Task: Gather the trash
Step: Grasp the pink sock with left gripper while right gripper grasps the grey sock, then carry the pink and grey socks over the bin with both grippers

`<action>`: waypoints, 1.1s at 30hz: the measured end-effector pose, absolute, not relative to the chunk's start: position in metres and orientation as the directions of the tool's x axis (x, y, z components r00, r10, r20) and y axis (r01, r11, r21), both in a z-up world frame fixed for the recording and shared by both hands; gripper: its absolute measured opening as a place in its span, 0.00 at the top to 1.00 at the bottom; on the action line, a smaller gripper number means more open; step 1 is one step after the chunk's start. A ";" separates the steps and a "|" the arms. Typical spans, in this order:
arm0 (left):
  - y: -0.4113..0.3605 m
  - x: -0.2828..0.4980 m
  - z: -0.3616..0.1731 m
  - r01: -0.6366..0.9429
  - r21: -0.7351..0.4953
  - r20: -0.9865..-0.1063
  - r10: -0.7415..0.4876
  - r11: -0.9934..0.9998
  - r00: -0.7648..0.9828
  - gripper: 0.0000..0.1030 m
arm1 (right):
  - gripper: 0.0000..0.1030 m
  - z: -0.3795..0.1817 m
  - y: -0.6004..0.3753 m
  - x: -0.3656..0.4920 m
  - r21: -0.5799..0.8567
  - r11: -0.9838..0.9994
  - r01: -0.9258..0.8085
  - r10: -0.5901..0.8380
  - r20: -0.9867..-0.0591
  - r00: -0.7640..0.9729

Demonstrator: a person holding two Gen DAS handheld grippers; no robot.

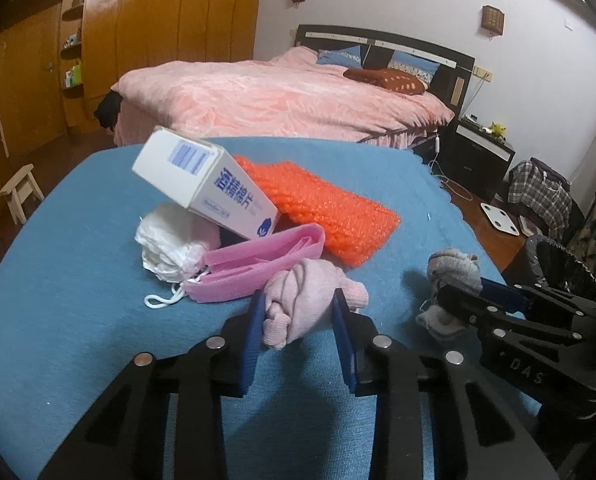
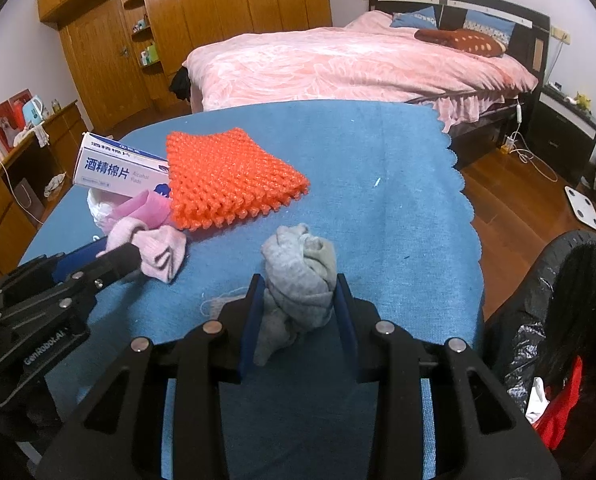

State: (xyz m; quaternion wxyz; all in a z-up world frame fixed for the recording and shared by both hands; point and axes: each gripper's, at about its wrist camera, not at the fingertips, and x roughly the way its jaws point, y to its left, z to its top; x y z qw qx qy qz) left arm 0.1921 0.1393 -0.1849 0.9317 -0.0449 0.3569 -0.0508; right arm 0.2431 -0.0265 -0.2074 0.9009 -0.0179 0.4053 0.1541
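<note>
Pinches a knotted pink sock (image 1: 302, 286) between the blue pads of the left gripper (image 1: 298, 299), both pads pressed against its flanks. Lies with its long axis slanting from about 7 o'clock to 2 o'clock in the left wrist view, the folded cuff end toward 2 o'clock and a small knob poking out toward 7 o'clock beside the left pad. Sits on the blue cloth (image 1: 78, 280), just at 5 o'clock from a pink open case (image 1: 254, 266) and touching its near edge. Clamps likewise, in the right gripper (image 2: 298, 282), a balled grey sock (image 2: 298, 268), squeezed between both pads. Runs from 7 o'clock to 1 o'clock in the right wrist view, nearly upright in the picture, a loose tail hanging toward 7 o'clock and the rolled bulk rising past the fingertips. Tilts both grippers downward toward the cloth, side by side, the left one entering the right wrist view from 9 o'clock, the right one entering the left wrist view from 3 o'clock. Beyond the pink sock, at 11 o'clock in the left wrist view, a white box (image 1: 206, 188) propped at a tilt on crumpled white material (image 1: 170, 240); at 1 o'clock, a flat orange bubble-wrap pad (image 1: 317, 208). At 4 o'clock in the right wrist view, off the cloth's edge, a bin with a black liner (image 2: 557, 300).
</note>
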 end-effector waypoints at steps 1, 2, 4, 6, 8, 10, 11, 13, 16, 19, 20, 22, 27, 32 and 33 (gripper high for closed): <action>0.139 0.191 -0.185 0.060 -0.117 -0.657 -0.123 0.991 0.743 0.68 | 0.67 -0.208 -0.025 0.243 0.090 0.952 -0.294 0.262 -0.737 0.623; 0.138 0.189 -0.184 0.057 -0.116 -0.656 -0.120 0.992 0.746 0.68 | 0.67 -0.208 -0.024 0.243 0.087 0.952 -0.295 0.260 -0.739 0.621; 0.139 0.189 -0.183 0.053 -0.115 -0.653 -0.115 0.992 0.748 0.68 | 0.67 -0.209 -0.024 0.244 0.086 0.952 -0.295 0.259 -0.742 0.618; 0.140 0.188 -0.181 0.050 -0.116 -0.651 -0.114 0.992 0.751 0.68 | 0.67 -0.209 -0.024 0.245 0.087 0.951 -0.296 0.260 -0.744 0.616; 0.140 0.188 -0.179 0.050 -0.113 -0.649 -0.112 0.992 0.753 0.68 | 0.67 -0.208 -0.024 0.246 0.092 0.951 -0.297 0.263 -0.745 0.613; 0.141 0.186 -0.176 0.050 -0.114 -0.646 -0.112 0.992 0.755 0.68 | 0.67 -0.205 -0.027 0.245 0.105 0.950 -0.293 0.271 -0.741 0.614; 0.140 0.184 -0.174 0.050 -0.116 -0.644 -0.113 0.992 0.757 0.68 | 0.67 -0.204 -0.029 0.244 0.109 0.950 -0.291 0.273 -0.739 0.615; 0.139 0.179 -0.166 0.051 -0.117 -0.633 -0.114 0.992 0.766 0.68 | 0.67 -0.200 -0.033 0.240 0.122 0.950 -0.288 0.282 -0.734 0.618; 0.134 0.173 -0.156 0.051 -0.111 -0.620 -0.109 0.993 0.777 0.68 | 0.67 -0.191 -0.039 0.232 0.137 0.949 -0.285 0.293 -0.721 0.628; 0.128 0.168 -0.147 0.055 -0.102 -0.608 -0.106 0.993 0.787 0.68 | 0.67 -0.180 -0.048 0.225 0.146 0.948 -0.282 0.300 -0.704 0.644; 0.126 0.166 -0.146 0.055 -0.100 -0.606 -0.105 0.993 0.789 0.68 | 0.67 -0.176 -0.051 0.221 0.146 0.948 -0.281 0.301 -0.699 0.649; 0.121 0.160 -0.141 0.058 -0.101 -0.601 -0.107 0.993 0.792 0.68 | 0.67 -0.169 -0.057 0.216 0.144 0.950 -0.278 0.298 -0.688 0.662; 0.108 0.146 -0.128 0.079 -0.102 -0.584 -0.124 0.992 0.803 0.68 | 0.67 -0.153 -0.082 0.197 0.151 0.956 -0.253 0.287 -0.666 0.689; 0.092 0.135 -0.113 0.120 -0.113 -0.561 -0.163 0.986 0.811 0.68 | 0.67 -0.141 -0.112 0.176 0.156 0.963 -0.220 0.268 -0.648 0.713; 0.088 0.134 -0.109 0.130 -0.113 -0.556 -0.172 0.985 0.813 0.68 | 0.67 -0.138 -0.119 0.172 0.158 0.964 -0.212 0.264 -0.644 0.718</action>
